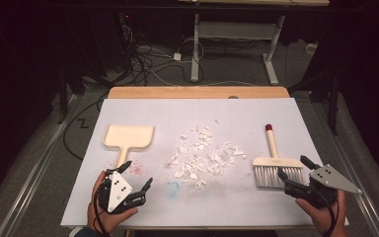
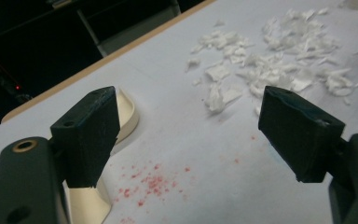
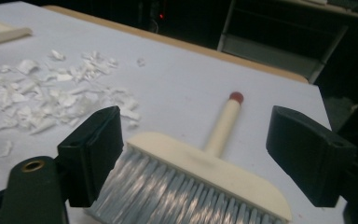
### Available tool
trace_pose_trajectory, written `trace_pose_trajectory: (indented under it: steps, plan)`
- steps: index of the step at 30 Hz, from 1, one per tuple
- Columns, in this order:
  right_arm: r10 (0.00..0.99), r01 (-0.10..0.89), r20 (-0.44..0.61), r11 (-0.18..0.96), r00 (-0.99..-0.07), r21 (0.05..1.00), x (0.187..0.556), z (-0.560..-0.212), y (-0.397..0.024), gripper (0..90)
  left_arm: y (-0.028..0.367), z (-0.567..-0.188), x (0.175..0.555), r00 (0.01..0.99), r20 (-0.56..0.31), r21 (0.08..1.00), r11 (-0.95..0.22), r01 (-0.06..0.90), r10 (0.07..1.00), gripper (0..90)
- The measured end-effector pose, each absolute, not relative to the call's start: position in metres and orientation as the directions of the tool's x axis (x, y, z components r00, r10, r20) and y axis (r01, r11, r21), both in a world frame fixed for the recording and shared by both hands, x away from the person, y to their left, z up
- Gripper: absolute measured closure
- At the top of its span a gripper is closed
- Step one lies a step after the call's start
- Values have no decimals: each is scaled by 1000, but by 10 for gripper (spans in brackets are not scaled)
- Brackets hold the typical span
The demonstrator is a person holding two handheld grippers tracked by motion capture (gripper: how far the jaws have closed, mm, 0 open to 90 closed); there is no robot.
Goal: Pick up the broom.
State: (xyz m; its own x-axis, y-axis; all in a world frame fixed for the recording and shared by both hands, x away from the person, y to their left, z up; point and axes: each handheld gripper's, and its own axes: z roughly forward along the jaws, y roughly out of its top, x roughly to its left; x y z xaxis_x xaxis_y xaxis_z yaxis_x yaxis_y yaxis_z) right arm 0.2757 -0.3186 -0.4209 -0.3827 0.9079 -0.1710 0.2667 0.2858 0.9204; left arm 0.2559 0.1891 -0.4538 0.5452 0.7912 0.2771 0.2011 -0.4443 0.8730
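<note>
Your brush (image 1: 275, 165) lies at the right of the high view: a cream block with a round handle capped in red and pale, fine bristles pointing toward you. Your right gripper (image 1: 292, 175) sits just at those bristles, jaws spread wide with nothing gripped. Centre frame, thin white paper scraps (image 1: 205, 157) lie scattered, jagged and curled. The cream dustpan (image 1: 128, 139), flat with a raised rim, lies at left; your left gripper (image 1: 136, 175) hovers by its handle, gaping and empty. The matte white sheet (image 1: 237, 202) leaves bare room along its near edge.
</note>
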Motion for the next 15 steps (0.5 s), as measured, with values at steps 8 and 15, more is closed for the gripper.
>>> trace_pose_trajectory:
  steps: [8, 15]
  plan:
    - [912, 305, -181, 302, -369, 903, 283, -426, -316, 168, 190, -457, 261, 551, 259, 870, -440, 223, 793, 197]
    - [907, 331, -183, 318, -380, 888, 289, -428, -315, 172, 189, -462, 265, 578, 267, 854, -467, 229, 771, 195]
